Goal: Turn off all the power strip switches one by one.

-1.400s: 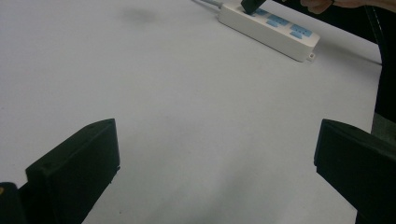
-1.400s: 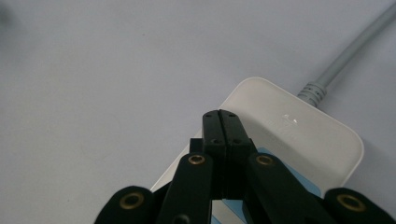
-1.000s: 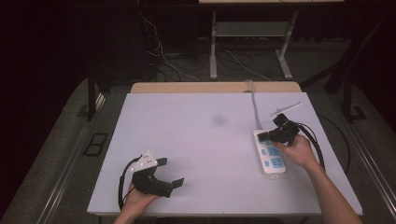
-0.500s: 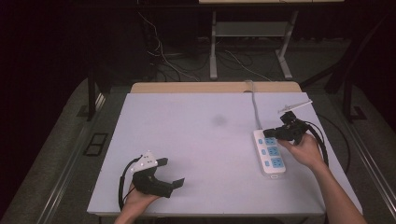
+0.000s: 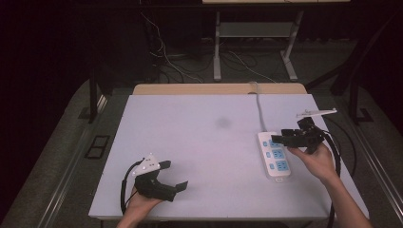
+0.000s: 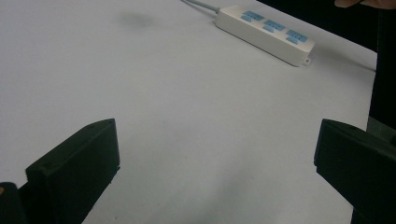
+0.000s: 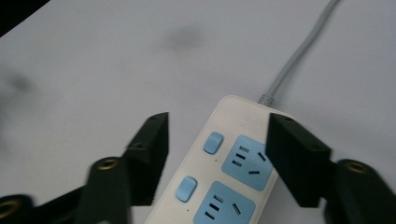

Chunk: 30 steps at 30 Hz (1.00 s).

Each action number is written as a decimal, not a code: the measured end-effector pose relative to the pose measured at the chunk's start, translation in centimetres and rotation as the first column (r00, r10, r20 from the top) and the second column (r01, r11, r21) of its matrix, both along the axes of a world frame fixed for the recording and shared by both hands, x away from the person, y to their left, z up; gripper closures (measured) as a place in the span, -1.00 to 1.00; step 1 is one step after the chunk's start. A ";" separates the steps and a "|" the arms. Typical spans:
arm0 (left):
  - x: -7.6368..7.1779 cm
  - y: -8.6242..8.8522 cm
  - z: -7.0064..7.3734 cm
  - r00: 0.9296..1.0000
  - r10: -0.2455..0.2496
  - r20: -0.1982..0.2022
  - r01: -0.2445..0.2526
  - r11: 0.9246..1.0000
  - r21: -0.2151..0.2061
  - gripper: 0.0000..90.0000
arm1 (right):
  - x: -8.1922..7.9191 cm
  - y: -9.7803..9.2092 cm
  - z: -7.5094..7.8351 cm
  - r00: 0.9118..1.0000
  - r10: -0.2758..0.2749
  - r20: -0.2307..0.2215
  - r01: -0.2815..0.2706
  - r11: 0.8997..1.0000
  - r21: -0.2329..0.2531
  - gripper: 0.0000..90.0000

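A white power strip [image 5: 274,159] with blue sockets lies on the right side of the white table [image 5: 204,142]. Its grey cord [image 5: 260,111] runs off the far edge. My right gripper [image 5: 281,138] is open and points left over the strip's far end. In the right gripper view, the right gripper [image 7: 217,125] has a jaw on each side of the power strip [image 7: 224,172], near the cord [image 7: 299,51], holding nothing. My left gripper [image 5: 173,175] rests open near the front left edge. In the left gripper view, the left gripper [image 6: 217,135] has its jaws wide apart over bare table, with the power strip [image 6: 266,32] far off.
A dark smudge [image 5: 222,122] marks the table's middle. A wooden board [image 5: 218,89] borders the far edge. Beyond it are floor cables [image 5: 166,61] and metal frame legs [image 5: 217,47]. The right gripper's black cable [image 5: 337,156] loops along the table's right edge.
My right gripper has shifted slightly around the strip's far end, with its hand drawing a little nearer the person. The left gripper has stayed still.
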State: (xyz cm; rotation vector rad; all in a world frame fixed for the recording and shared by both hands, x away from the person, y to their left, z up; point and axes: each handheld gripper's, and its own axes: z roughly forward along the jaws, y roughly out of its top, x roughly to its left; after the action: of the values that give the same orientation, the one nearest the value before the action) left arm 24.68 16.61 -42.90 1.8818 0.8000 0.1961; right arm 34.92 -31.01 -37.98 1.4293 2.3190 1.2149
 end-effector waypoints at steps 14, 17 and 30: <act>0.0 0.3 0.1 1.000 0.020 0.000 -0.020 1.000 -0.013 -1.00 | -4.6 0.4 0.1 0.998 0.029 0.056 -0.035 0.994 0.105 -0.99; 0.0 0.3 0.1 1.000 0.020 0.000 -0.020 1.000 -0.011 -1.00 | -5.4 0.6 -0.2 0.997 0.045 0.064 -0.053 0.992 0.117 -0.99; 0.1 0.3 0.0 1.000 0.017 -0.002 -0.017 1.000 -0.005 -1.00 | -9.0 1.7 -3.2 0.990 0.098 0.105 -0.109 0.989 0.104 -0.99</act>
State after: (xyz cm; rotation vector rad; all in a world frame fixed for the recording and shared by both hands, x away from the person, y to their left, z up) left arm 24.76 16.90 -42.90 1.8711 0.8171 0.2024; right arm 25.87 -29.34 -41.19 1.2621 2.3169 1.4286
